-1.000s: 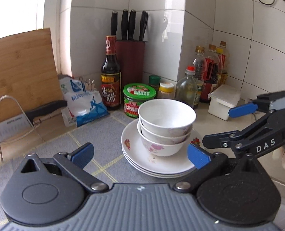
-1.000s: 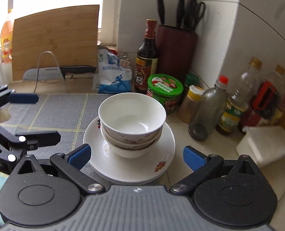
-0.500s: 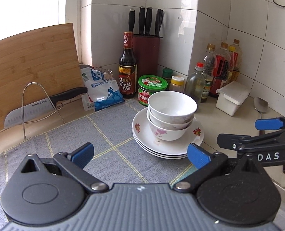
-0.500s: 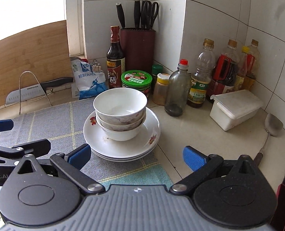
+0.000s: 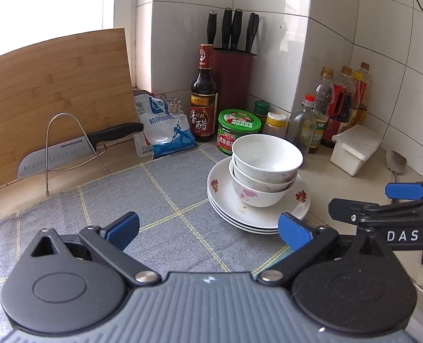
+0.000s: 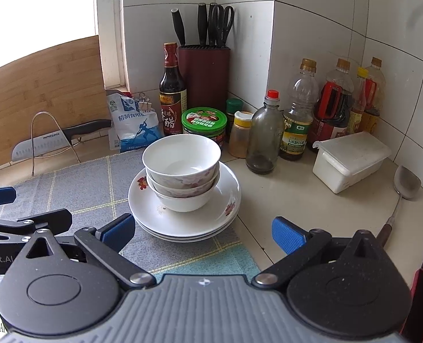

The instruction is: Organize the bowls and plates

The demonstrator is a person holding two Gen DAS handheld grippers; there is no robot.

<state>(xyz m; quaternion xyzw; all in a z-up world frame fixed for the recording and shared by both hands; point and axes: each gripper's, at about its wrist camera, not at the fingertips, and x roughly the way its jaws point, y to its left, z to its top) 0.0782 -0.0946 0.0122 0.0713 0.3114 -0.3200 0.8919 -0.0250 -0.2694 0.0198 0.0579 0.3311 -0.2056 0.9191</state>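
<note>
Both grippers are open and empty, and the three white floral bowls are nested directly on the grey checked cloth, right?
Not quite. In the right wrist view, the three white floral bowls sit nested on a stack of white floral plates, not directly on the grey checked cloth. The left gripper and right gripper are open and empty.

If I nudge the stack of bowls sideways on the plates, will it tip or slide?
The stack of bowls looks glazed, as do the plates, so it would probably slide rather than grip. Three nested bowls stand tall on a narrow foot, so a high push may tip them. They look ceramic, likely chipping if knocked.
</note>
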